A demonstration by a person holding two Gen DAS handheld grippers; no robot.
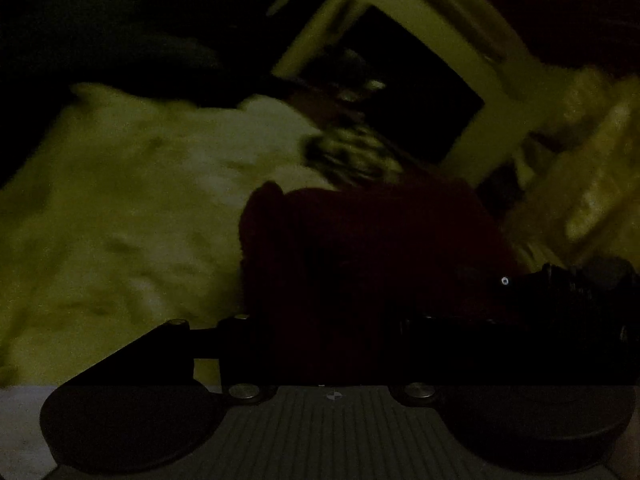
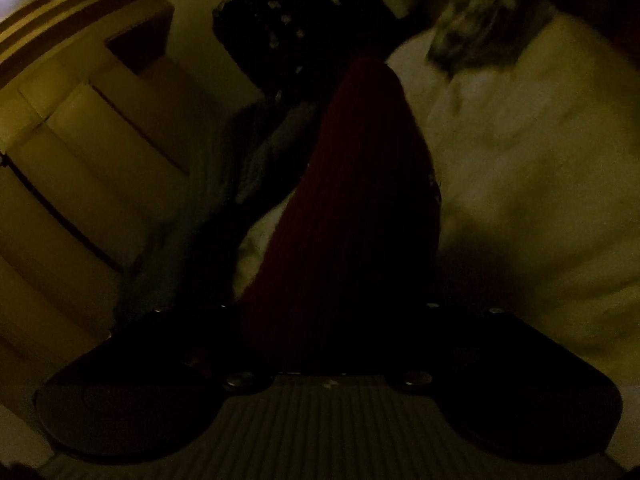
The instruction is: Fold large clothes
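A dark red ribbed cloth [image 2: 352, 184] is bunched up between the fingers of the right claw [image 2: 332, 320], over a pale bed sheet [image 2: 520, 168]. The same red cloth runs into the left claw [image 1: 332, 320]. Whether either claw is closed cannot be told; the pictures are too dark.

Dark red garment [image 2: 352, 184] hides both hand-held grippers' fingertips.
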